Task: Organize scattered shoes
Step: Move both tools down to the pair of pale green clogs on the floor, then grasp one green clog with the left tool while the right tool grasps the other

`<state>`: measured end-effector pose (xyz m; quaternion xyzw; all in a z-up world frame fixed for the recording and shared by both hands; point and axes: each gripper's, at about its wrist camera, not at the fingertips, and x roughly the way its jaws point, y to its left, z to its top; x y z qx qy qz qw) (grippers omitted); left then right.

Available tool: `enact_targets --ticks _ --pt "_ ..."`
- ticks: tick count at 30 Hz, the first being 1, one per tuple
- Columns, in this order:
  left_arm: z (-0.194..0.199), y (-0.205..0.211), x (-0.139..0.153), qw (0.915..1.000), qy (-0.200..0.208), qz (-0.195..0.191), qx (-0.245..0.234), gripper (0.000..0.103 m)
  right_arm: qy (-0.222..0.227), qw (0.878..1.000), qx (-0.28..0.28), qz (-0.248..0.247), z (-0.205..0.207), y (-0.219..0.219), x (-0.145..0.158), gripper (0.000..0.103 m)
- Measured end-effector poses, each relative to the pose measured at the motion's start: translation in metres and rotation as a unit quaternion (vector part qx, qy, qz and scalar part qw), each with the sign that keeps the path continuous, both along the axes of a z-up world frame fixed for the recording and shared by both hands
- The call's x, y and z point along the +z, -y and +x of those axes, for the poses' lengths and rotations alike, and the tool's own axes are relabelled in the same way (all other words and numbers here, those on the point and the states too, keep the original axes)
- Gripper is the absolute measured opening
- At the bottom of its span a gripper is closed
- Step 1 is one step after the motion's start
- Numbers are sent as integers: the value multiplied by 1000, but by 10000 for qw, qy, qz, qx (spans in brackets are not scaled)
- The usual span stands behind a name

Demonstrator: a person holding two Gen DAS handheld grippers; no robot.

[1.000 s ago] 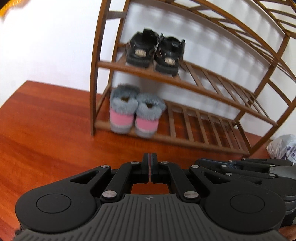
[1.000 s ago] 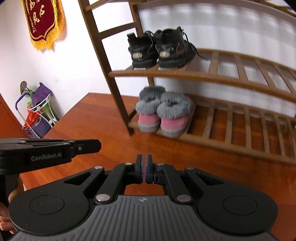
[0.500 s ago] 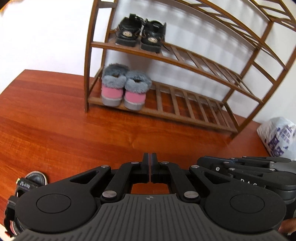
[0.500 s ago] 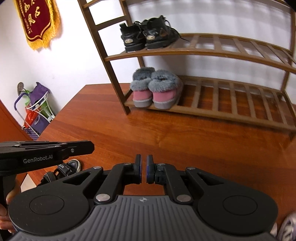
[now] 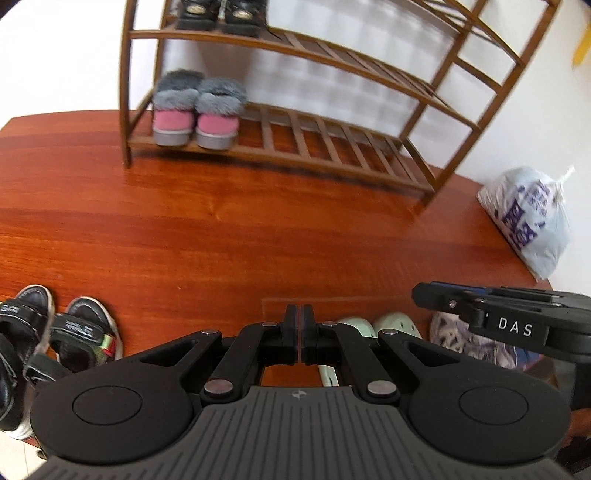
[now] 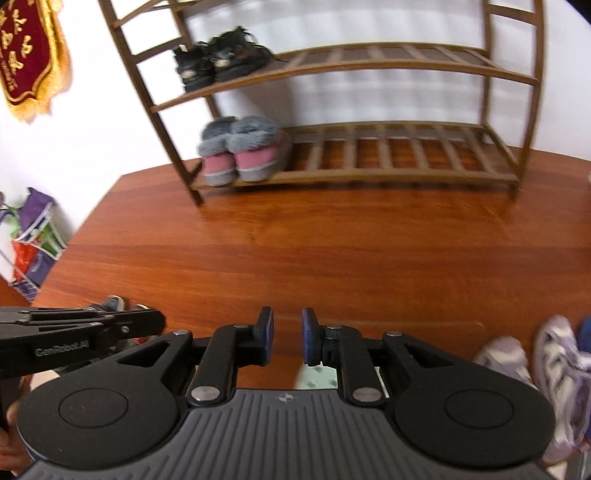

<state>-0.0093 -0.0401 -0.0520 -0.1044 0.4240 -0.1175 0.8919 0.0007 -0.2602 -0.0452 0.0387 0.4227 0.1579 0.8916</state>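
Observation:
A wooden shoe rack [image 5: 332, 48] [image 6: 369, 66] stands against the wall. Pink fur-lined boots [image 5: 197, 110] [image 6: 240, 153] sit on its bottom shelf, black shoes [image 5: 221, 14] [image 6: 214, 61] above them. On the floor near me lie black sandals [image 5: 55, 332], mint-green clogs [image 5: 376, 325] [image 6: 317, 376] and lilac sneakers [image 5: 458, 339] [image 6: 546, 369]. My left gripper [image 5: 299, 332] is shut and empty above the floor, just left of the clogs. My right gripper [image 6: 287, 339] is open, empty, with a clog below its right finger.
A white plastic bag [image 5: 528, 218] rests by the rack's right foot. A red banner [image 6: 29, 55] hangs on the left wall, with a small cart of bags [image 6: 29, 247] below it. Red wooden floor [image 6: 332, 258] stretches between me and the rack.
Both grippers have pulled back from the rack and tilted down, so the floor shoes came into view. The right gripper's fingers have parted; the left stays shut.

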Motion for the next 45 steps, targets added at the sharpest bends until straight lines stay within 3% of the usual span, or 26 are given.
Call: enact_targets --ticks 10,15,17,20,24,45 --pt "-4 35 -27 9990 -380 62 -221 19 -246 9980 -451 -366 -30 49 -38 33" --pt "-6 62 -42 9980 -478 196 -356 36 -391 9967 -488 -508 -37 66 -56 36" --pt "-7 71 -48 9977 -516 203 -380 41 -455 9963 -486 -542 -40 73 -63 41" --pt "-7 80 -58 9971 -643 130 -387 58 -480 9960 -435 -613 -42 80 -69 51" --pt "-6 94 -70 9960 -789 142 -406 71 -540 9956 -378 -661 -41 90 -75 53" --pt "27 134 -124 9891 -1364 494 251 81 -543 9974 -6 -483 -48 120 -73 61"
